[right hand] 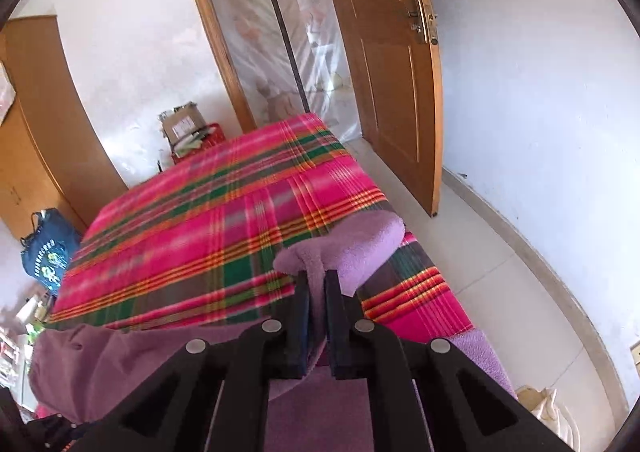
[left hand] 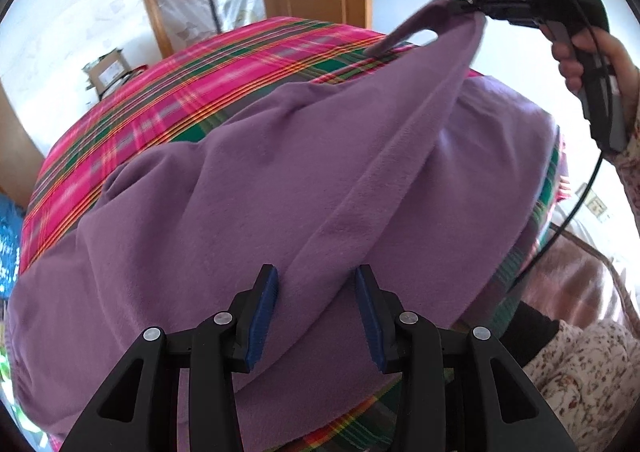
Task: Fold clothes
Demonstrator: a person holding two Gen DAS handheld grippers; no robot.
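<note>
A purple fleece garment (left hand: 280, 180) lies over the near part of a bed with a pink, green and orange plaid blanket (left hand: 160, 104). My right gripper (right hand: 317, 280) is shut on a corner of the garment (right hand: 352, 248) and holds it above the blanket. From the left wrist view, that right gripper (left hand: 476, 10) is at the top right, with a taut ridge of cloth running down from it. My left gripper (left hand: 316, 292) hovers low over the near end of that ridge. Its blue pads (left hand: 266, 312) stand apart and do not visibly press the cloth.
A wooden door (right hand: 384, 84) stands open beyond the bed, beside a doorway covered in clear plastic (right hand: 288, 40). A cardboard box (right hand: 184, 124) sits by the far wall and a blue bag (right hand: 48, 252) at the left. A flowered sleeve (left hand: 580, 368) and pale floor tiles (right hand: 500, 252) are at the right.
</note>
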